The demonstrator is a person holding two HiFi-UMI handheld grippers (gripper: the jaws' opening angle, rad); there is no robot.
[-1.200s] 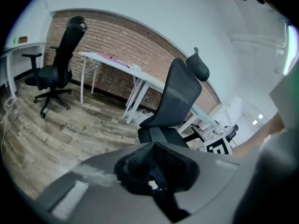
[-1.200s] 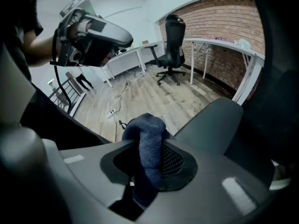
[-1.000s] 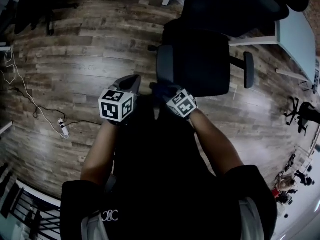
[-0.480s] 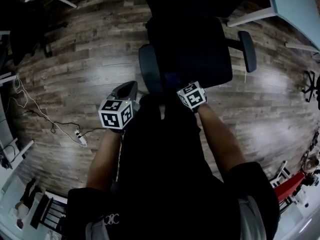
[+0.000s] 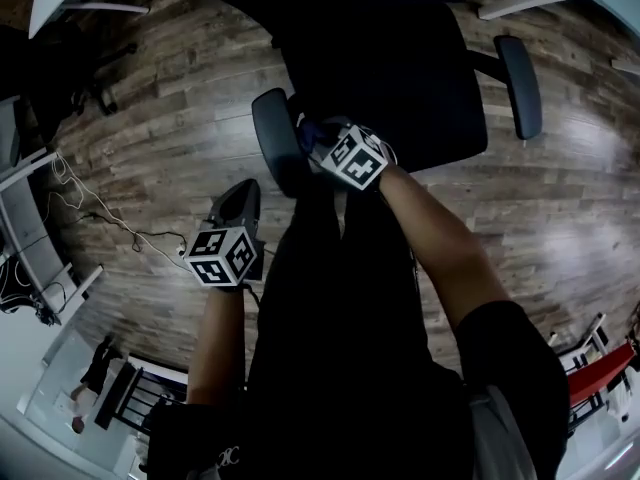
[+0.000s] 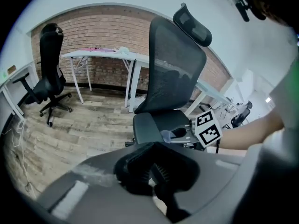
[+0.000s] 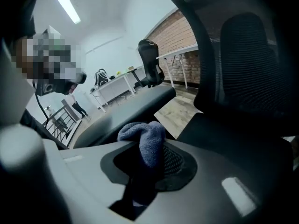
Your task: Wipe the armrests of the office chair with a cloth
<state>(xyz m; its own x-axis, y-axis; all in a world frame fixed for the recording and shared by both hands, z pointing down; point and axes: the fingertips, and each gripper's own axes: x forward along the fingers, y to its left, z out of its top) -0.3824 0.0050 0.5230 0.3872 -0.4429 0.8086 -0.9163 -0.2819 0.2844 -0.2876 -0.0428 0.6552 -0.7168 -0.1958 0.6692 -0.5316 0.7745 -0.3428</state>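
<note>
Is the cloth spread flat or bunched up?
Bunched up: the cloth bulges as a wad from between the right gripper's shut jaws.

The floor [image 5: 160, 118] is made of brown wooden planks with a light shine. The office chair [image 5: 400, 78] stands on it, and the planks show on both sides of the seat. A thin white cable [image 5: 110, 218] lies on the planks in loose curves at the left. The legs of a white table [image 6: 103, 55] stand on the floor near the brick wall, and beside it a second black chair [image 6: 51, 78] rests on its wheels.
</note>
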